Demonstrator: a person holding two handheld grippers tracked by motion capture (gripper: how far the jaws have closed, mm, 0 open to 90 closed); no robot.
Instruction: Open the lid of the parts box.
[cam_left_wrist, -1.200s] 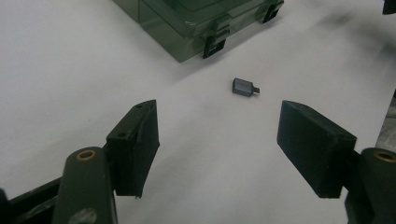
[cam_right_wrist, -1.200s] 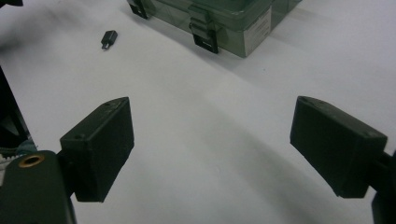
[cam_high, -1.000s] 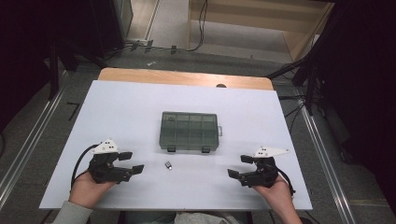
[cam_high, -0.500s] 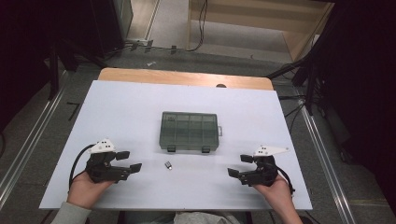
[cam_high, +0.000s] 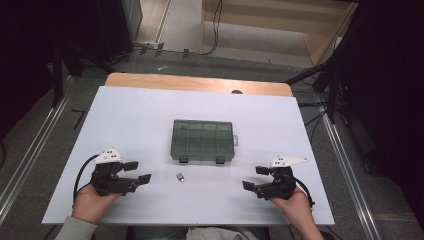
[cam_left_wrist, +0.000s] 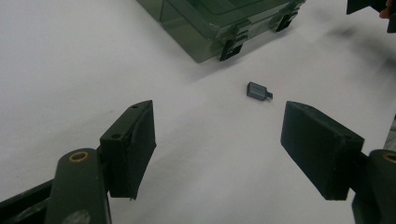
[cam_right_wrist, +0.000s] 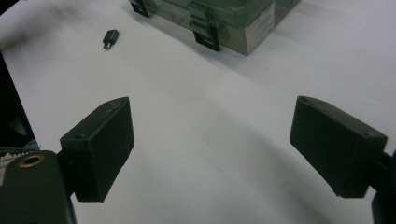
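- High view: left gripper (cam_high: 137, 172) at 8 o'clock, jaws spread wide, empty.
- Right gripper (cam_high: 256, 178) at 4 o'clock, likewise agape.
- Small black part (cam_high: 180, 176) lies between them (just below the closed case (cam_high: 202, 139)).

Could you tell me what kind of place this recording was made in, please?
Probably a lab or workshop recording station: a white table holding just a closed compartment box and a small adapter, handheld grippers left and right, cables across the floor.
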